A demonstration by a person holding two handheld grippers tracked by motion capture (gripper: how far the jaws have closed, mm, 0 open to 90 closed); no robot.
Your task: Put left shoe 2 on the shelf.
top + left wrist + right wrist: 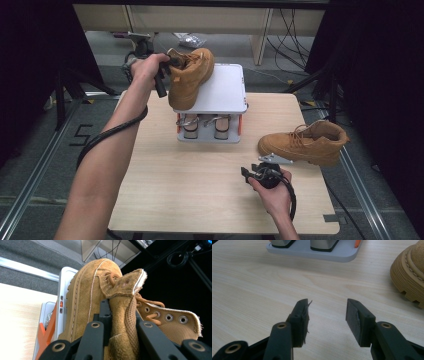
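Left hand-held gripper [117, 325] clamps the collar of the tan suede lace-up boot [189, 76], tilting it onto the white two-tier rack [227, 90] for placement. Right hand-held gripper [327, 312] hovers open above the wooden surface [200, 190], near the second tan boot [305, 142].

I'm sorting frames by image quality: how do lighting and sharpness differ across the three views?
High view: table evenly lit, surroundings fall to black. Left gripper view: boot sharp, tabletop at left washed out pale. Right gripper view: wood grain crisp, second boot slightly soft at the frame edge.
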